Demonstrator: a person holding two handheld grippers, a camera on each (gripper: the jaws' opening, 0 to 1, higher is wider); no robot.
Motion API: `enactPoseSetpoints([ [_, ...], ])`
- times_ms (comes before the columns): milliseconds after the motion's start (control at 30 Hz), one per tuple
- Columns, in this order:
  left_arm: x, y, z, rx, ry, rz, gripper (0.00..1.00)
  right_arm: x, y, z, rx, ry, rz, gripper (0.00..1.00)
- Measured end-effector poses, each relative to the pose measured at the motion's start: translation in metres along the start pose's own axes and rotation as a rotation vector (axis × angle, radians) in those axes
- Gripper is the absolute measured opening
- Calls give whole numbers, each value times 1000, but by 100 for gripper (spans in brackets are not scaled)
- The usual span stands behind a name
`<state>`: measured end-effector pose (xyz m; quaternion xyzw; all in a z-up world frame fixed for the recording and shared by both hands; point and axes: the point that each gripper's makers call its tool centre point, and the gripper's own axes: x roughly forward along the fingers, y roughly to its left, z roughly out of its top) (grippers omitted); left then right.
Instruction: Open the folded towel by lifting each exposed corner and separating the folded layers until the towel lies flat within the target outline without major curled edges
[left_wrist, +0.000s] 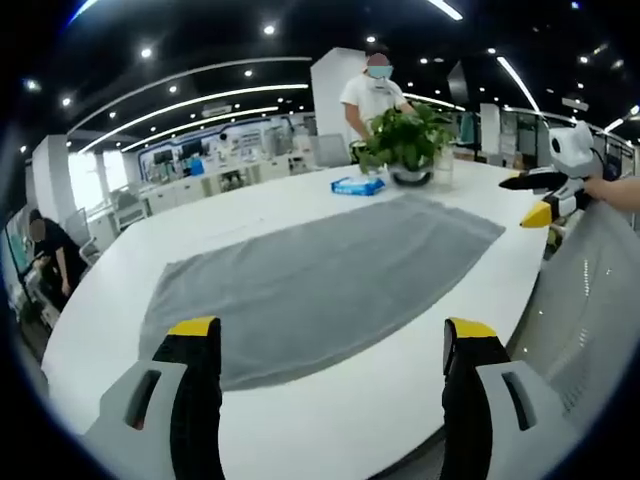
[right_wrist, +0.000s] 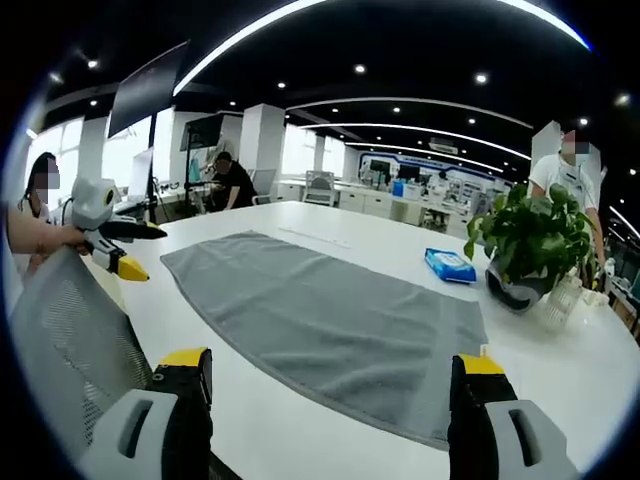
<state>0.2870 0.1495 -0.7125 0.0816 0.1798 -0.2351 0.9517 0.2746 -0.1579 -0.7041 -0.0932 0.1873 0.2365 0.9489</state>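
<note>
Left gripper view, left to right: white desk (left_wrist: 300, 430) runs across, grey towel (left_wrist: 310, 280) is spread on it in one layer, filling the middle. No folded layers or lifted corners visible; edges look flat, though the far edge is too distorted to be sure. No target outline readable on the desk, so fit can't be checked. Left hand-held gripper (left_wrist: 335, 385) sits low in front of the near towel edge, jaws spread wide, holding nothing, apparently backed off because the spreading looks done. Beyond the towel: blue packet (left_wrist: 358, 185), potted plant (left_wrist: 405, 145), a person standing behind it. At far right the right hand-held gripper (left_wrist: 545, 195) hovers off the desk edge past the towel's right end, touching nothing.

Right gripper view, left to right: mesh chair back (right_wrist: 70, 340) low left, left hand-held gripper above it, off the desk edge beside the towel's end. Towel lies flat centre, near edge just ahead of the right hand-held gripper, whose jaws are spread and empty. Blue packet and plant sit right, well apart from the towel, so they don't hinder it.

Judgement: task looks essentially complete; both tools parked clear of the cloth.
</note>
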Motion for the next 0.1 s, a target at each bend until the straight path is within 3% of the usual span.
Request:
enactPoseSetpoints([
  [100, 0, 1, 0, -11, -4, 6, 93, 0, 0, 1, 8, -6, 3, 100],
])
